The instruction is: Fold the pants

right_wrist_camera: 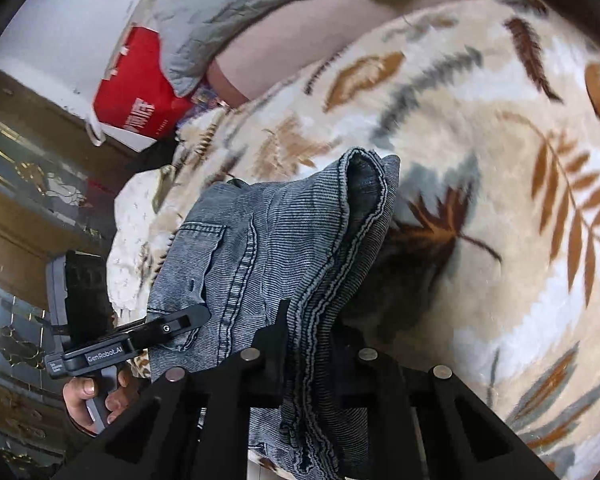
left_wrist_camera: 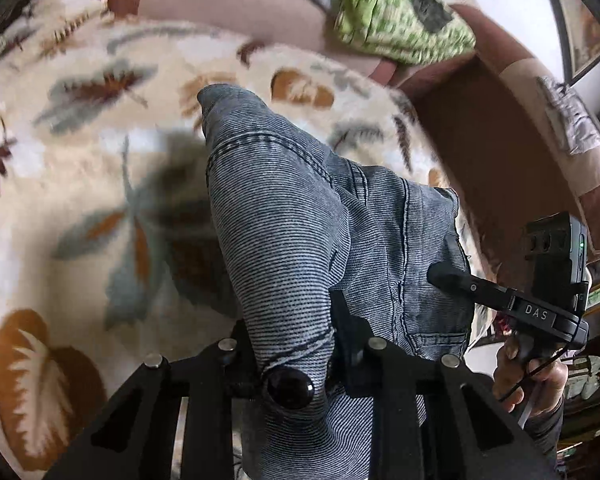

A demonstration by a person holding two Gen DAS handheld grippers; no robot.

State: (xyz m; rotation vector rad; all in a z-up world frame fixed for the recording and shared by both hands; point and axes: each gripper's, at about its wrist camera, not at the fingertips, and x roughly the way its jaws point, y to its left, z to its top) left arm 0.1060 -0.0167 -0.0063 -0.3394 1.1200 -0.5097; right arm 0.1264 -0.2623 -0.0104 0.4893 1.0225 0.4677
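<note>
Nearest us, the left gripper (left_wrist_camera: 296,344) is clamped on a bunched fold of the blue-grey ribbed denim pants (left_wrist_camera: 292,216); the right gripper (right_wrist_camera: 308,344) pinches their stitched edge likewise, so we judge the cloth hangs between both, clear above the cream leaf-patterned fleece blanket (left_wrist_camera: 80,152)
</note>
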